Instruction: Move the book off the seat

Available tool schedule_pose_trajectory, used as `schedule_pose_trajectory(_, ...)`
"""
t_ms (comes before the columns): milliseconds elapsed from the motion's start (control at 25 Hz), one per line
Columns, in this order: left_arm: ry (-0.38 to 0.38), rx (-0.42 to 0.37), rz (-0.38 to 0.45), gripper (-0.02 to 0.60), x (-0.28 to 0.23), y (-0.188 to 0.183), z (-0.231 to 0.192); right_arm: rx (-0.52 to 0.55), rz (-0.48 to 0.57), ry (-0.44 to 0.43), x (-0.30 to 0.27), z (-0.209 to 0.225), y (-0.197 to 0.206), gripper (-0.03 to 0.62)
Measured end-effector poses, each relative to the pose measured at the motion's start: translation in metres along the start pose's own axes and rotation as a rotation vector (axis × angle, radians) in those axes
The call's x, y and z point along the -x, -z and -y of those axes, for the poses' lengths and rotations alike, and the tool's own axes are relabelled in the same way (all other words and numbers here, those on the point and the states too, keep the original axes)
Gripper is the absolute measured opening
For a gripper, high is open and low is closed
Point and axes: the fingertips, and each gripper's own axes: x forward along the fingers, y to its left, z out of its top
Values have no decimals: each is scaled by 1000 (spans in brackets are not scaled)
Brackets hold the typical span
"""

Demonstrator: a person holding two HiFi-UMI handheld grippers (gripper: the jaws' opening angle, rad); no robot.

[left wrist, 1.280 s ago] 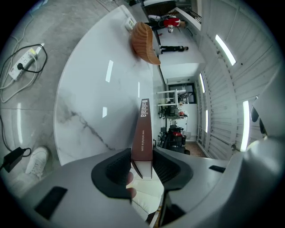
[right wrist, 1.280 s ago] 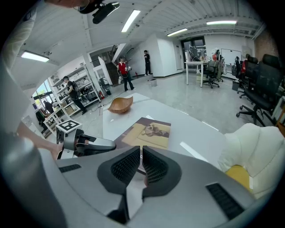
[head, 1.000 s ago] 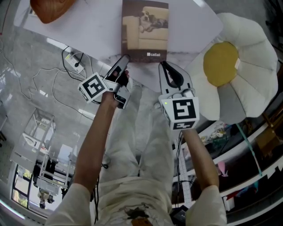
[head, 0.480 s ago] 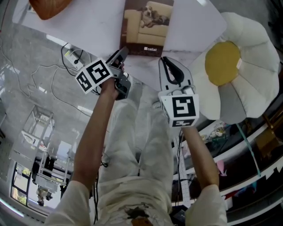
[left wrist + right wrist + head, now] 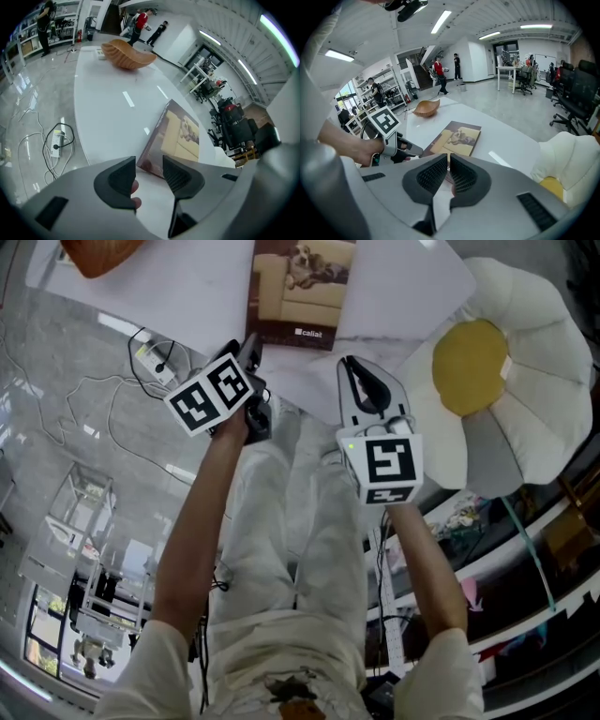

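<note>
Book point(image 5: 300, 287) on table point(image 5: 187, 287), bowl point(image 5: 127, 54) beyond, left gripper point(image 5: 149, 174) just opened wide, empty, right gripper point(image 5: 447, 173) closed

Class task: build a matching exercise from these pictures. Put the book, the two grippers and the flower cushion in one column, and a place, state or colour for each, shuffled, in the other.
1 book
2 left gripper
3 right gripper
4 flower cushion

A jaws shut, empty
B white petals, yellow middle
C flat on the white surface
D jaws wide apart

Pairs: 1-C, 2-D, 3-A, 4-B.
The left gripper's jaws have just been opening; nothing is gripped between them.
</note>
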Motion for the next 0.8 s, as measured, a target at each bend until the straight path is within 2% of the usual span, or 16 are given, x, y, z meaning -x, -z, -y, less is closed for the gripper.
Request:
schedule_pose_trajectory(120, 8, 40, 8, 177, 6, 3, 2, -2, 6, 8, 9, 4, 4, 23)
schedule_pose_trajectory(200, -4, 70, 25, 119, 12, 3, 2, -4, 9, 12, 14, 6, 5, 23)
schedule_pose_trajectory(280, -31, 57, 45, 40, 19, 4, 3, -6, 10, 13, 19, 8, 8, 23)
schedule_pose_trajectory(400, -40, 4, 62, 14, 30, 5, 10, -11, 27, 16, 28, 9, 7, 22)
schedule_pose_trajectory(560, -15, 32, 38, 12, 42, 23, 22, -13, 49, 25, 51, 12, 6, 21)
schedule_pose_trajectory(800, 22, 7, 42, 12, 64, 37, 52, -45, 63, 52, 88, 24, 9, 21)
